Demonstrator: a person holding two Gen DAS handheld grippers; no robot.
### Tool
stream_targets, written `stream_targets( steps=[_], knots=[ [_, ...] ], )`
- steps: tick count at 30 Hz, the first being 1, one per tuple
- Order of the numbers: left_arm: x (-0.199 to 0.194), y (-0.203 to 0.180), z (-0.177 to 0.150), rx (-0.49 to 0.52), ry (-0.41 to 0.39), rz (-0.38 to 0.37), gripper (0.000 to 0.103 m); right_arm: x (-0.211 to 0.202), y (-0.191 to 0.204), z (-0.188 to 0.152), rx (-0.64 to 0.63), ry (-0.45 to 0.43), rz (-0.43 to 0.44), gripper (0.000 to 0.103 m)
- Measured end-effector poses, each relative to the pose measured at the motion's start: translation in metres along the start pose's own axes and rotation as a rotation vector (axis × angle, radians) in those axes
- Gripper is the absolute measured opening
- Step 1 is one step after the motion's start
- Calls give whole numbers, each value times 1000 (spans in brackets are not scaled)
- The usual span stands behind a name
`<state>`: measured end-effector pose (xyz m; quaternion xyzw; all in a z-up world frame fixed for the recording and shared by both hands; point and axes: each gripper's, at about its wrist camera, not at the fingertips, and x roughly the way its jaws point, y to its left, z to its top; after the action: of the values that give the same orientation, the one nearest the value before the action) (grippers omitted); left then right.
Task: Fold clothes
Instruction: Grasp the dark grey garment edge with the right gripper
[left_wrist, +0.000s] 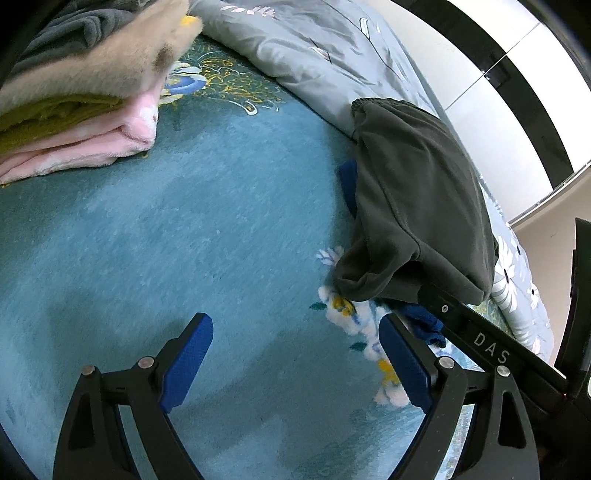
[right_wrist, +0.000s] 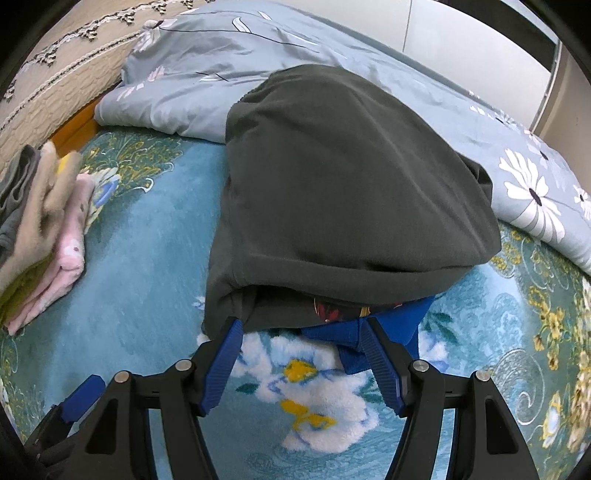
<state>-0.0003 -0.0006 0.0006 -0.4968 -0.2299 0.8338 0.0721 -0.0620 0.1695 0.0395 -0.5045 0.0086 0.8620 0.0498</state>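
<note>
A dark grey garment (right_wrist: 343, 192) lies folded on top of a blue garment (right_wrist: 369, 332) on a teal floral blanket (right_wrist: 140, 280). My right gripper (right_wrist: 301, 325) is open, its fingertips at the near edge of the pile, touching the fabric without pinching it. In the left wrist view the grey garment (left_wrist: 413, 192) lies to the right, with the right gripper's black body beside it. My left gripper (left_wrist: 295, 325) is open and empty over bare blanket (left_wrist: 184, 229).
A stack of folded clothes, beige, olive and pink (left_wrist: 81, 110), sits at the far left; it also shows in the right wrist view (right_wrist: 48, 229). A grey floral duvet (right_wrist: 229, 66) is bunched along the back. A white wall and dark frame (left_wrist: 517, 85) stand beyond.
</note>
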Motion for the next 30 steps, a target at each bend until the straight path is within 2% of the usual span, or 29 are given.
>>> stream_targets(
  steps=[10,18,20,26,30],
  knots=[
    [-9,1,10,-22,5,-71,92,-15,9,10,-16,5,-69,70],
    [-5,7,18,-31,53,-66,92,-15,13,19,-21,-8,-51,70],
    [-4,8,20,-38,68,-60,92,-16,15,19,-32,-29,-53,70],
    [-3,8,23,-7,62,-88,92,-27,8,36,-74,-61,40,70],
    [-7,8,29,23,44,-105,92,-39,-5,73,-101,-182,38,70]
  ],
)
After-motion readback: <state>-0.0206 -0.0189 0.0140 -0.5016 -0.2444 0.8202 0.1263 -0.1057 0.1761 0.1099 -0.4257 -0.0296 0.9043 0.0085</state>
